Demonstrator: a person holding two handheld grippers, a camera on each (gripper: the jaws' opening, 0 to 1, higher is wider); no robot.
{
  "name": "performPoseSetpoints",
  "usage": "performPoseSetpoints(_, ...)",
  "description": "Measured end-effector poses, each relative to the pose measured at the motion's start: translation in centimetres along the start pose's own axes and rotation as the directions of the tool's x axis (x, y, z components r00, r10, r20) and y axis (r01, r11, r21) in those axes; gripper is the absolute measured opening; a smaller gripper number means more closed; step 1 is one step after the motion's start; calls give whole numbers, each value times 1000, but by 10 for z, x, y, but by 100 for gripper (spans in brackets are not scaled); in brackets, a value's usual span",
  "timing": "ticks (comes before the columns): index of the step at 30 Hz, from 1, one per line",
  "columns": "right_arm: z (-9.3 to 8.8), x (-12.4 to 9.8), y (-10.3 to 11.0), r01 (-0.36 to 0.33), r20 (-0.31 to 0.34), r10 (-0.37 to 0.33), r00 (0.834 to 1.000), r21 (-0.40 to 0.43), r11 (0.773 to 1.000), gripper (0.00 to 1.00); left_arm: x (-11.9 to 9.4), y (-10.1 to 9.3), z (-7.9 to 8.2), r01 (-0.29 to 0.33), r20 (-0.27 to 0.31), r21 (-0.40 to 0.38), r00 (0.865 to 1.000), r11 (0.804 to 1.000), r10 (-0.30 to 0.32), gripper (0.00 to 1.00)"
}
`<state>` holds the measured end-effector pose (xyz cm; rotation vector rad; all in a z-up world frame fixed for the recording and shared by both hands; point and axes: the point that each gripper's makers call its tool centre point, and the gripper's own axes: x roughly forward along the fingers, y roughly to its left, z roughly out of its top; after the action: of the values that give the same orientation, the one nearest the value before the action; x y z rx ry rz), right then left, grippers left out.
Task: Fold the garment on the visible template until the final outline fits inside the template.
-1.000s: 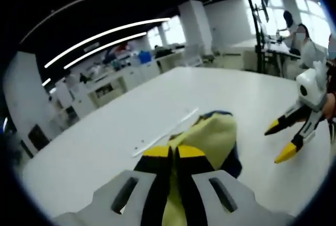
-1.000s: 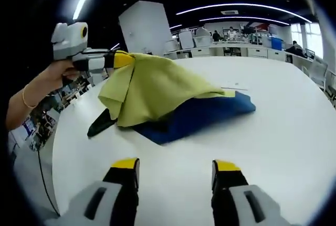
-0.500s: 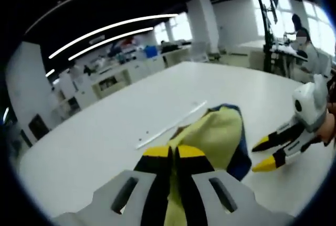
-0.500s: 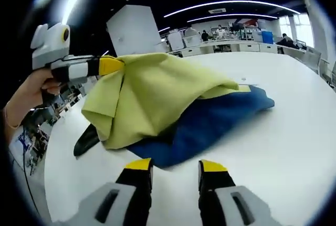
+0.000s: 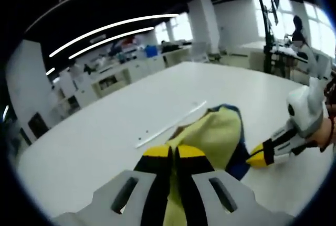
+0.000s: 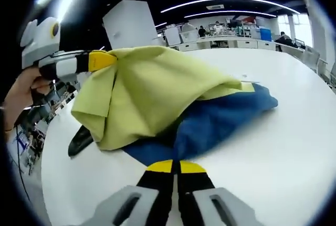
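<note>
Now, left gripper [image 5: 175,152] clenched on the yellow cloth [image 5: 212,134], jaws pressed together with the fabric pinched between the yellow tips. Seen from the right gripper view, same gripper [image 6: 100,60] up at the left, held in a hand [image 6: 23,89], lifting the yellow layer [image 6: 152,92] clear of the table [image 6: 294,131] so it drapes like a tent. Underneath, blue cloth [image 6: 220,118] lying flat on the white top, spreading right from under the yellow. Dark strip [image 6: 80,141] poking out at the lower left, touching the table. Right gripper [image 6: 176,167] tips closed together right at the near blue edge; whether any cloth is caught between them, cannot tell. From the left gripper view, right gripper [image 5: 257,158] down at the blue edge [image 5: 241,155]. Pale template line [image 5: 170,125] on the table just beyond the garment.
</note>
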<state>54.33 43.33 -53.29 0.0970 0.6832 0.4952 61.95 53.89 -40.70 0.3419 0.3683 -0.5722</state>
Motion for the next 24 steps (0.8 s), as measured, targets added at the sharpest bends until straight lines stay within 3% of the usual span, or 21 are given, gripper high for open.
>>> performPoseSetpoints(13, 34, -36, -10, 20, 69, -13, 998, -102, 995, 0, -13, 10, 4, -39, 13, -11, 999, 999, 39, 0)
performPoseSetpoints(24, 48, -62, -30, 66, 70, -57, 996, -138, 988, 0, -16, 14, 14, -66, 37, 18, 997, 998, 66, 0)
